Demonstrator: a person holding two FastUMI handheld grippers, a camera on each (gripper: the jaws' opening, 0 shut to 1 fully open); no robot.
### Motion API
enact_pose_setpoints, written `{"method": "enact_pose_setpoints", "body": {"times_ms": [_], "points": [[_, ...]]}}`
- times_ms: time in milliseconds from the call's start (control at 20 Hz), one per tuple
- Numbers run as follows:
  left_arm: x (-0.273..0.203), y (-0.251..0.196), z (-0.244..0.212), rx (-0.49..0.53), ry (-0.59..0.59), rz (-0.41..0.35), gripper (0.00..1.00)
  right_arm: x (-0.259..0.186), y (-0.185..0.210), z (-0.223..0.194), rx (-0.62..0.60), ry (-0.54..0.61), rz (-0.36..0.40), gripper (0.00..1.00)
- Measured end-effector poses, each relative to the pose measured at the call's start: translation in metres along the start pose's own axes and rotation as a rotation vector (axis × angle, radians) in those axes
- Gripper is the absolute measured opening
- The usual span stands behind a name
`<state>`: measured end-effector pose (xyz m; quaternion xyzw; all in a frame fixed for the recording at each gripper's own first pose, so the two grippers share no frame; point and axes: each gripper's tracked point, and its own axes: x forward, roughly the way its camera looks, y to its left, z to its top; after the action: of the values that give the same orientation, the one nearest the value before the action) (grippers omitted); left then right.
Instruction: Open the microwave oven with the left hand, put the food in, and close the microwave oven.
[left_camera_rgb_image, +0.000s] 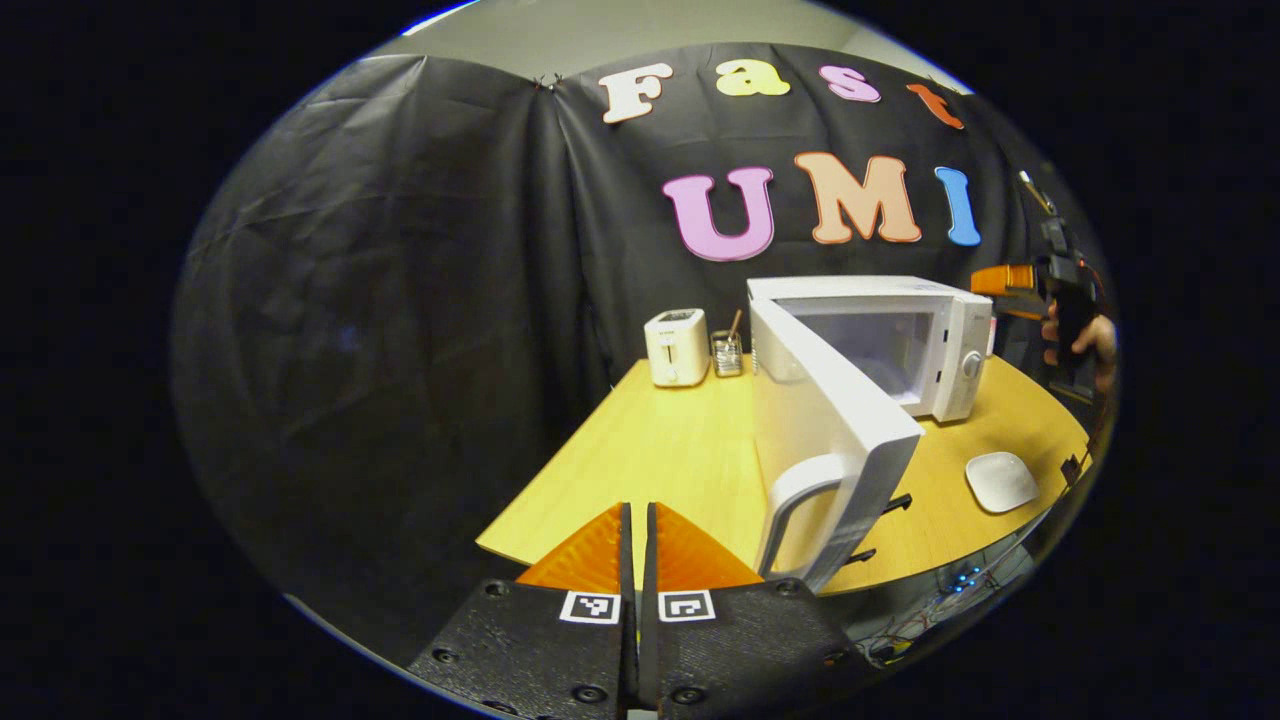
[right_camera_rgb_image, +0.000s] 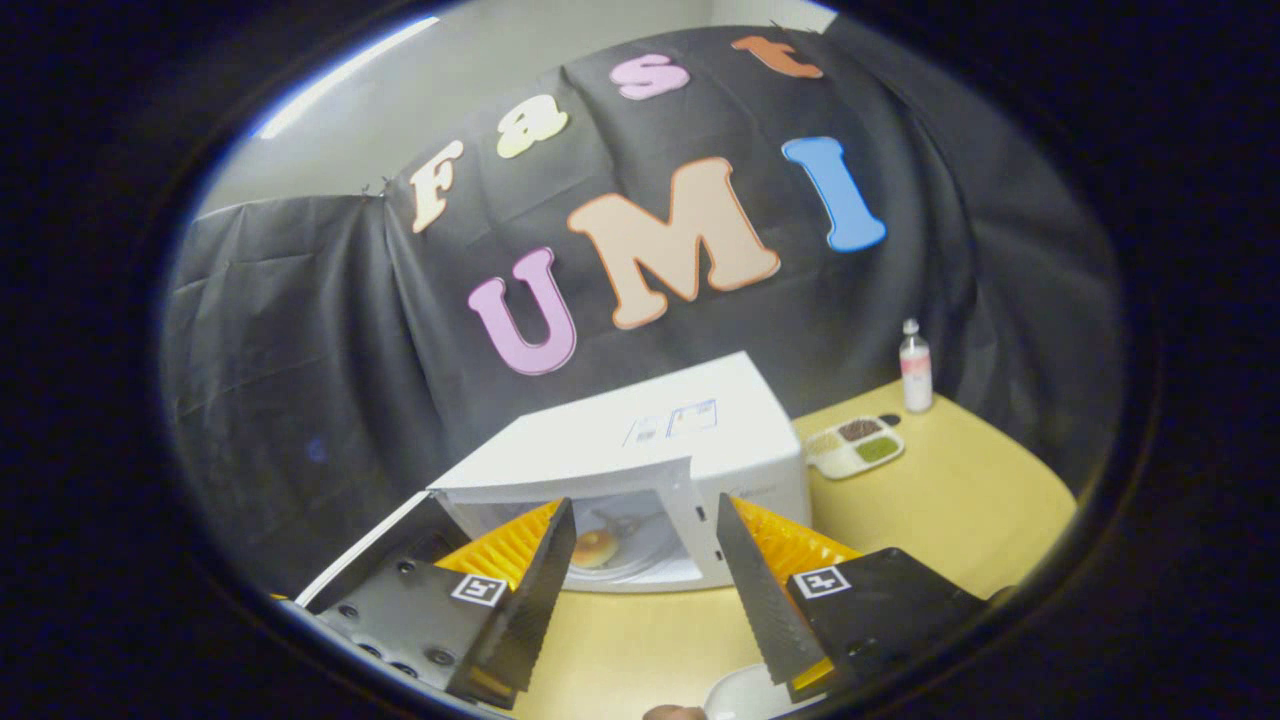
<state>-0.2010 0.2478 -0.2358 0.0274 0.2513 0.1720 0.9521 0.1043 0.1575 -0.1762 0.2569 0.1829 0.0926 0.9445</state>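
Food (right_camera_rgb_image: 595, 547) already sits inside the microwave (right_camera_rgb_image: 640, 470); that is what we judge from the right gripper view, where a small round bun-like item rests on the turntable in the open cavity. In that view the right gripper (right_camera_rgb_image: 645, 570) has its fingers spread wide with nothing between them, held above the table (right_camera_rgb_image: 960, 500) in front of the oven. Behind, a divided dish (right_camera_rgb_image: 855, 445) and a bottle (right_camera_rgb_image: 914, 366) stand near the wall.

In the left gripper view we see the door (left_camera_rgb_image: 830, 430) swung wide open, its handle (left_camera_rgb_image: 795, 510) toward us. Our left gripper (left_camera_rgb_image: 637, 545) has its fingers pressed together on nothing, just beside the table's near edge and apart from the handle. A white plate (left_camera_rgb_image: 1000, 480) lies bare near the oven; a toaster (left_camera_rgb_image: 677, 347) stands at the back.

So we reckon opening and loading are done, and only closing the door remains.
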Motion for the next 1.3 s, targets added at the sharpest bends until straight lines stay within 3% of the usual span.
{"method": "enact_pose_setpoints", "body": {"times_ms": [200,400,650,900,1250,1300], "points": [[0.017,-0.007,-0.033,0.062,0.071,0.006,0.00,-0.025,-0.009,0.056,-0.091,-0.080,0.000,0.80],[0.020,-0.024,-0.035,0.068,0.084,-0.037,0.00,-0.043,-0.016,0.098,-0.183,-0.165,-0.019,0.80],[0.031,-0.051,-0.031,0.116,0.080,-0.073,0.00,-0.064,-0.027,0.118,-0.205,-0.205,-0.059,0.81],[0.033,-0.091,-0.027,0.106,0.080,-0.165,0.00,-0.085,-0.045,0.135,-0.190,-0.230,-0.106,0.81],[0.048,-0.159,-0.007,0.172,0.058,-0.301,0.00,-0.117,-0.065,0.155,-0.178,-0.255,-0.158,0.81],[0.052,-0.168,-0.005,0.179,0.055,-0.319,0.02,-0.120,-0.067,0.160,-0.195,-0.260,-0.162,0.87]]}}
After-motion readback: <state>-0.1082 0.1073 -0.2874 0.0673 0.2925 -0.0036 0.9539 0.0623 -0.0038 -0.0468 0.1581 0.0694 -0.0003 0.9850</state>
